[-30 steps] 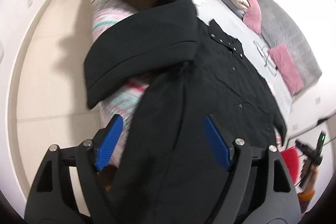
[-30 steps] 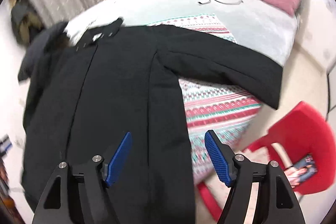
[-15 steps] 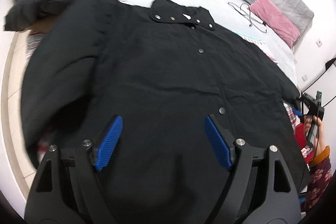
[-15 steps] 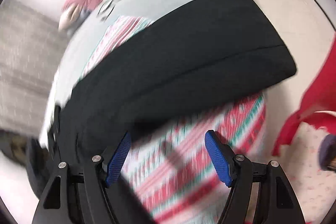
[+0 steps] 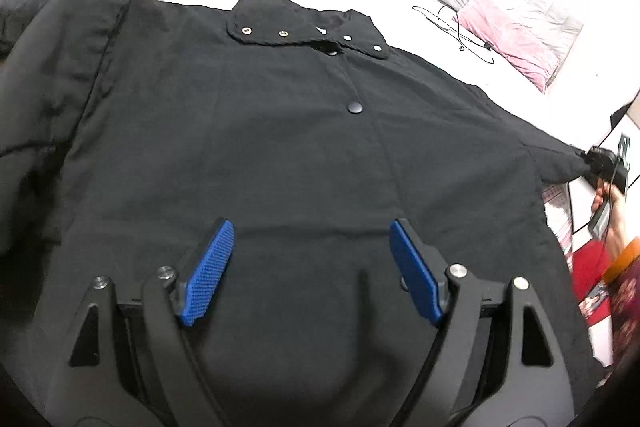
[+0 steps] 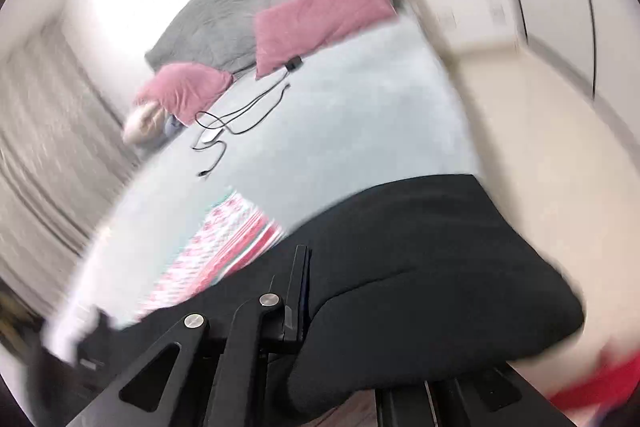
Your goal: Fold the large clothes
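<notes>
Black gripper (image 5: 308, 267) frames, blue ribbed pads (image 5: 208, 273), silver screws.

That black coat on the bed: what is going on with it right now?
A person is folding the black coat, spread front-up on the bed. The right hand-held gripper has shut on the sleeve. The left hand-held gripper hangs open above the lower front, holding nothing.

Nothing readable is showing in either view. The black coat (image 5: 280, 147) is carrying only plain snap buttons (image 5: 354, 107) with no lettering that can be made out, and the patterned blanket (image 6: 224, 247) is showing stripes and motifs, not words. Blur is hiding anything finer in the right wrist view.
</notes>
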Available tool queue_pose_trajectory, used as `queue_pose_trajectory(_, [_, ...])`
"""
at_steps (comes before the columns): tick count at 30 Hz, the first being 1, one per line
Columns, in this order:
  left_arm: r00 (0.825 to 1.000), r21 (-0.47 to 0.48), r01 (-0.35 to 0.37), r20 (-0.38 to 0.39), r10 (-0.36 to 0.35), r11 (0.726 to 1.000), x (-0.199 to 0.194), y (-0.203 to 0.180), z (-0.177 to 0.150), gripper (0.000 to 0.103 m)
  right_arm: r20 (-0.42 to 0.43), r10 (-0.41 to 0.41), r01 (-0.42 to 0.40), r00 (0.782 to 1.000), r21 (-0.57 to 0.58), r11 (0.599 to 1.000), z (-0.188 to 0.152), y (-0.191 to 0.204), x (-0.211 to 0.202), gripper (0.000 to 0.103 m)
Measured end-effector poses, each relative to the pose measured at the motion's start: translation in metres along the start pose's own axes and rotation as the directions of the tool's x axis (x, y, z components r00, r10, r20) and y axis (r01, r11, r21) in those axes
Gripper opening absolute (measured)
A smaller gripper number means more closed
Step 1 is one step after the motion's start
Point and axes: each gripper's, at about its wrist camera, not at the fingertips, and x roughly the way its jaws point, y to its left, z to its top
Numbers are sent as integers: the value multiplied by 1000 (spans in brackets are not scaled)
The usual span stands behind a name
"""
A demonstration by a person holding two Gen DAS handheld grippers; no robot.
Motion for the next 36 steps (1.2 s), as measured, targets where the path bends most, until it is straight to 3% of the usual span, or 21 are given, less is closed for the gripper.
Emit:
queue_pose_trajectory(2, [999,10,-17,-42,18,1000,18,3,-9,80,-38,-93,90,995,-84,992,1,1,19,9])
queue_pose_trajectory(4, [998,43,-33,-57,35,999,31,5,-18,81,-120,-184,165,976,-151,975,-5,-4,46,17])
queue_pose_trajectory(5, [998,59,-36,-49,38,998,28,4,-18,81,-139,-207,186,968,-150,971,-8,-10,51,21])
queue_pose_trajectory(9, [994,86,-81,-64,87,993,16,10,-15,81,-127,-318,316,940,-30,948,-4,-52,41,53])
queue_pose_trajectory(11, [995,44,-72,-64,75,996,3,24,-17,81,-89,-356,358,930,7,934,5,-66,22,57])
queue_pose_trajectory(16, [1000,-137,-24,-21,22,990,-47,70,-23,81,-38,-276,273,960,-82,959,19,-28,-18,60])
queue_pose_trajectory(19, [1000,-270,17,19,-12,963,-83,106,-30,81,-34,-175,169,984,-128,977,17,19,-41,69])
queue_pose_trajectory(22, [999,-368,25,28,-16,930,-105,136,-38,81,-58,-48,36,997,-188,981,5,75,-62,71])
queue_pose_trajectory(24, [999,-448,40,43,-24,893,-118,160,-48,81,-87,32,-52,996,-239,970,-10,116,-77,74])
queue_pose_trajectory(28, [991,-644,115,130,-39,757,-130,208,-73,81,-182,167,-223,969,-355,908,-57,196,-100,78])
queue_pose_trajectory(32, [981,-784,183,188,-55,593,-112,243,-87,81,-341,266,-398,902,-414,819,-122,270,-109,78])
queue_pose_trajectory(33, [977,-801,198,208,-47,565,-109,249,-90,81,-373,282,-431,884,-413,802,-137,285,-108,78])
queue_pose_trajectory(36, [955,-852,245,294,34,464,-101,268,-97,79,-456,326,-522,828,-416,745,-193,325,-110,78])
